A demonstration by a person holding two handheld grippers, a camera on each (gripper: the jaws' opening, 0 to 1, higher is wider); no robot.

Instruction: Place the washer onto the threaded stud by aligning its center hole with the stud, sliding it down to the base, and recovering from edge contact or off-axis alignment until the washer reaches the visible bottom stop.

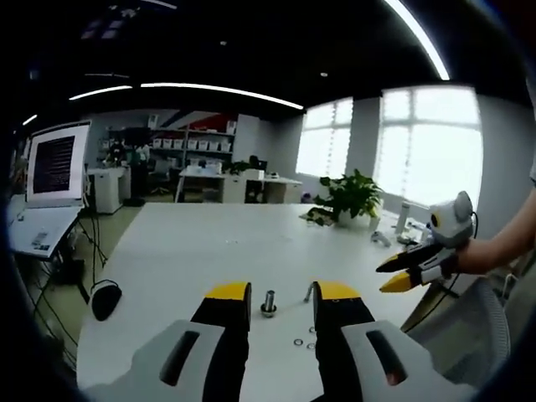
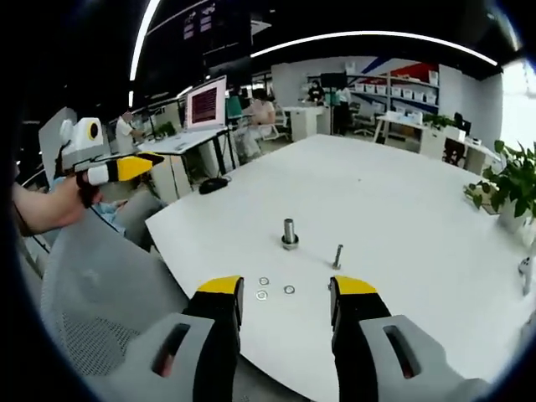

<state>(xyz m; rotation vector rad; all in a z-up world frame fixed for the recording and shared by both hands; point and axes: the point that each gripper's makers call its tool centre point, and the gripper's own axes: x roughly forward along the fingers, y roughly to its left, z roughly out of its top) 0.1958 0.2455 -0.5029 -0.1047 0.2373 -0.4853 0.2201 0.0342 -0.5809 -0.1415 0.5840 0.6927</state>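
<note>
Both grippers hover above the white table (image 2: 402,201), neither touching anything. Left gripper (image 1: 280,293): jaws spread wide, nothing between them. Right gripper (image 2: 285,289): likewise wide open and empty. No washer is picked up yet.

Three washers (image 2: 275,287) lie flat on the table in a loose cluster, just ahead of the right gripper's jaws. The threaded stud (image 2: 289,233) stands upright on its base further out, near but apart from the washers. A second bolt (image 2: 337,255) stands to one side of it, slightly tilted as far as I can tell.

Risks from here, as judgement:
- The washers are thin and flat on a smooth top, so jaw tips may skid over one or push it away rather than lift it.
- They sit close together, and closing on one could nudge or catch a neighbour.
- A washer gripped by its edge may tilt, so the hole meets the stud off-axis and hangs on the threads.
- The loose bolt stands near the stud and an approaching jaw could knock it over.
</note>
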